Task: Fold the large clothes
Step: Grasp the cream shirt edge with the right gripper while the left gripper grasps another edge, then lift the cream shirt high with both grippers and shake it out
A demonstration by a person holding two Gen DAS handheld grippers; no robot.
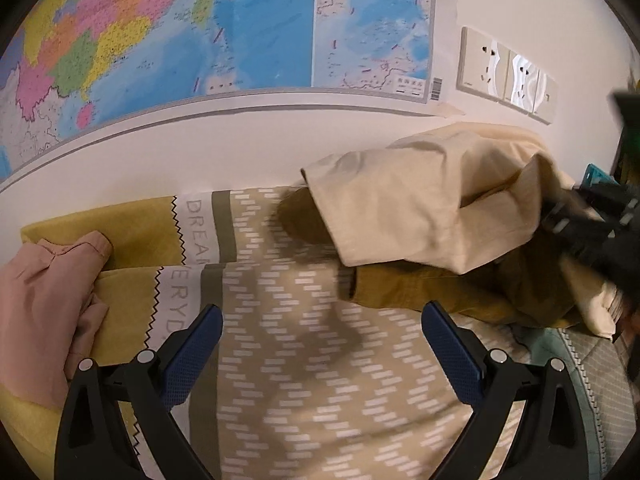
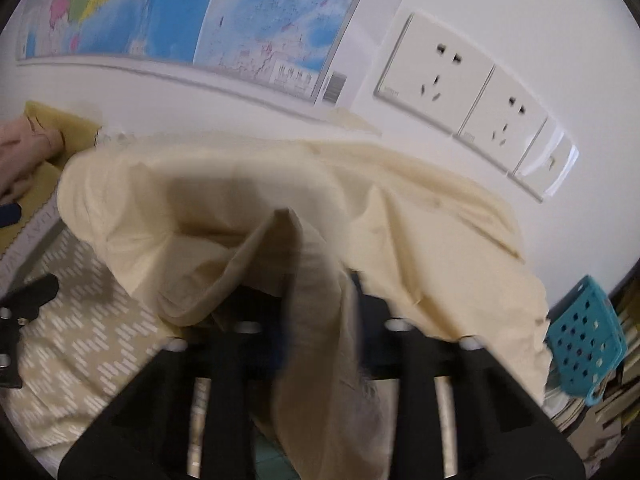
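While the right gripper (image 2: 320, 292) is clamped on a fold of the cream garment (image 2: 280, 184), lifting it off the bed, the left gripper (image 1: 320, 344) hangs with jaws wide apart and nothing between them, over bare patterned bedspread (image 1: 304, 380); garment sits toward the right side of the bed near the wall, draped partly over an olive-brown piece of clothing (image 1: 424, 292) that lies flat beneath it; teal perforated basket (image 2: 584, 340) at the right edge of the right wrist view, contents cannot be made out; beside it a stack that looks like books, blurred; pink garment (image 1: 44, 292) bunched at the left end of the bed on mustard pillows (image 1: 132, 232) printed with lettering; open bedspread between pink garment and cream garment, clear under the left gripper; bed butts against the white wall (image 1: 240, 152), with a map (image 1: 200, 28) and a row of sockets (image 2: 460, 96) above; right gripper's fingertips buried in cloth and motion-blurred; cream garment's full outline is not visible, lower part cut off behind the gripper body; greenish quilted fabric at bed's near-right edge, partly hidden.
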